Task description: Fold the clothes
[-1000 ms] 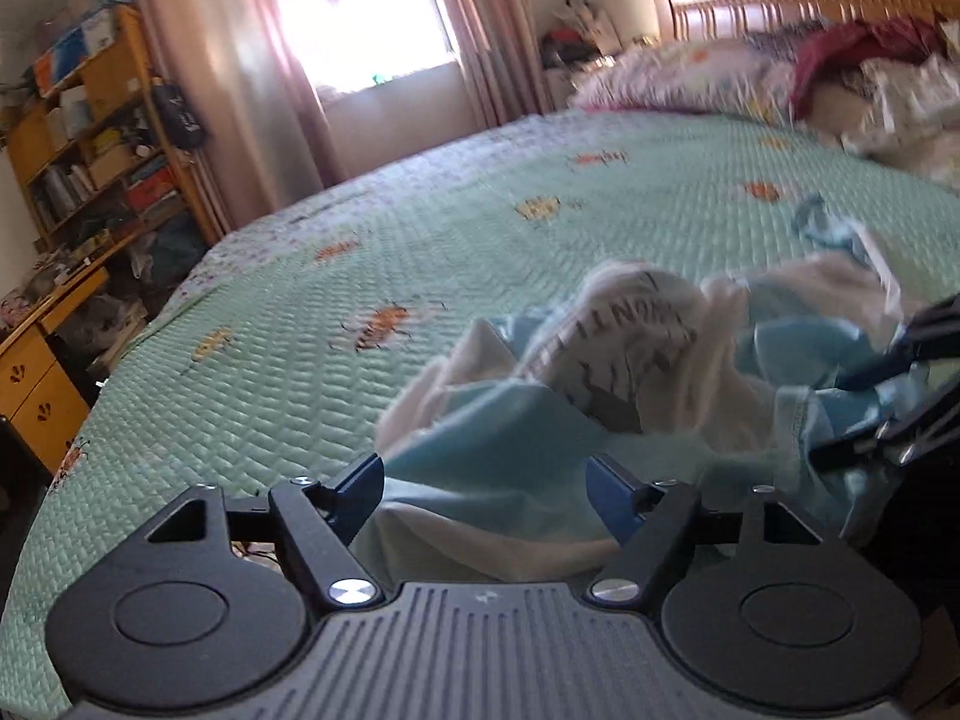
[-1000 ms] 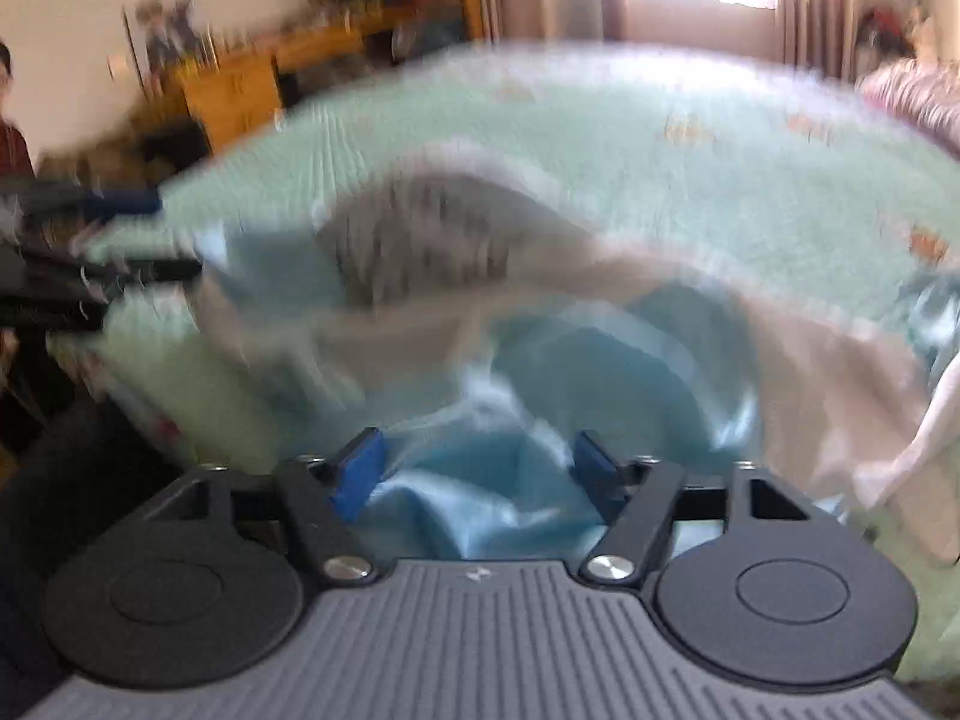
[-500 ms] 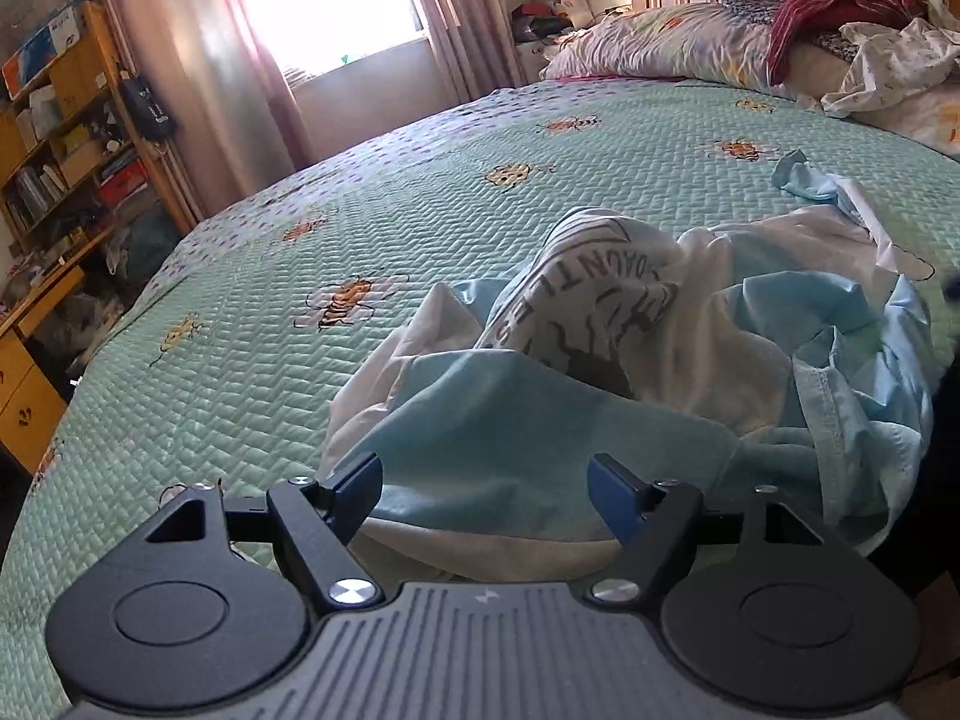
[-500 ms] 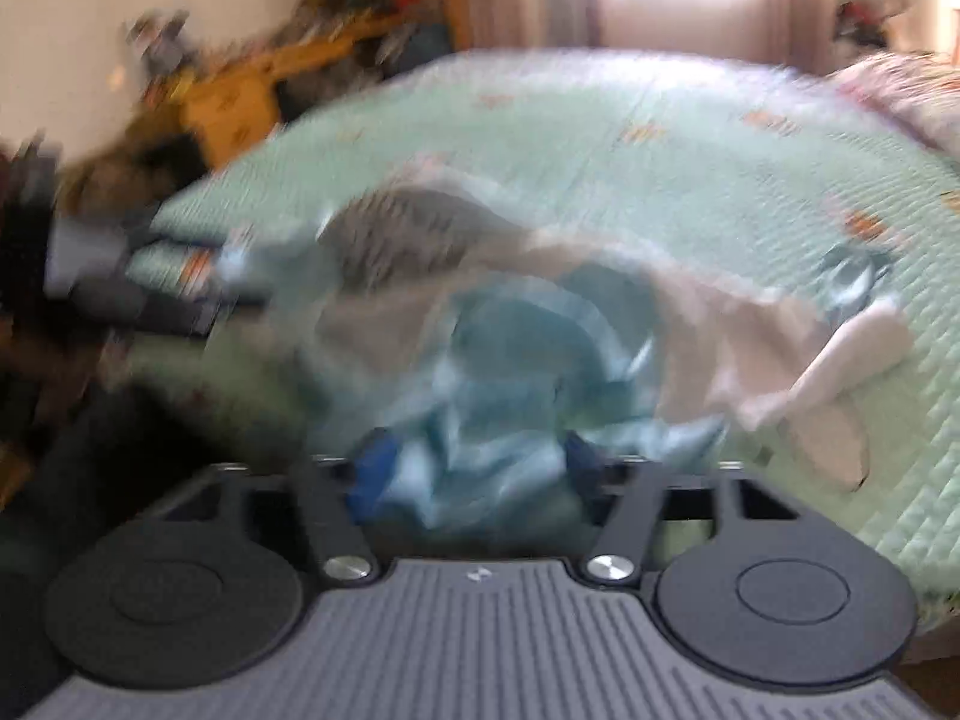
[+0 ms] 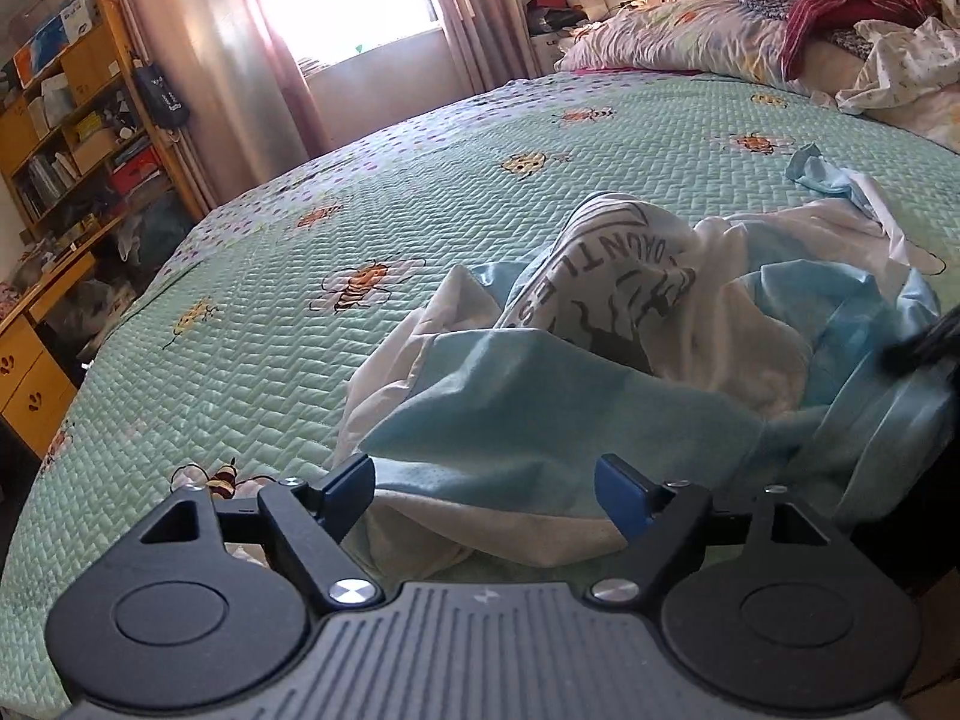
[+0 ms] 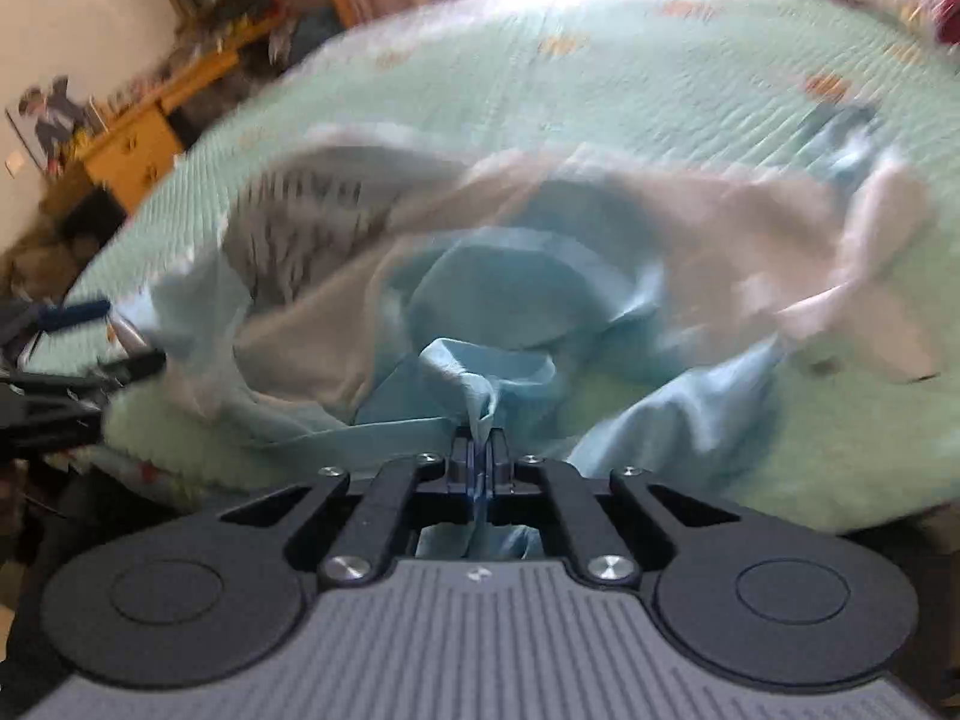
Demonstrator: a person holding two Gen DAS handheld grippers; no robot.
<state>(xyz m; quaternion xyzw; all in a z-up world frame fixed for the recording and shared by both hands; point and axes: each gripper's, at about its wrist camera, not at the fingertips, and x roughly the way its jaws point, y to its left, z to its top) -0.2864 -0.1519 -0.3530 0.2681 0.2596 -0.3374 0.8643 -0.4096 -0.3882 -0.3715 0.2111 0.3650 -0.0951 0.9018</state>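
A crumpled light-blue and white T-shirt (image 5: 630,348) with a dark printed logo lies in a heap near the bed's front edge. My left gripper (image 5: 485,495) is open just above its near hem, blue pads wide apart with nothing between them. In the right wrist view, my right gripper (image 6: 480,450) is shut on a bunched light-blue fold of the T-shirt (image 6: 480,276), which rises from the jaws. The right wrist view is motion-blurred. The left gripper (image 6: 72,360) shows at that view's left edge.
The green quilted bedspread (image 5: 360,210) with bee prints stretches far and left. Pillows and a pile of clothes (image 5: 840,30) lie at the headboard. A wooden bookshelf (image 5: 72,120) and desk stand left of the bed, beside a curtained window.
My right gripper has gone from open over the shirt to shut on a blue fold. The left gripper stayed open, and its view shifted slightly over the hem.
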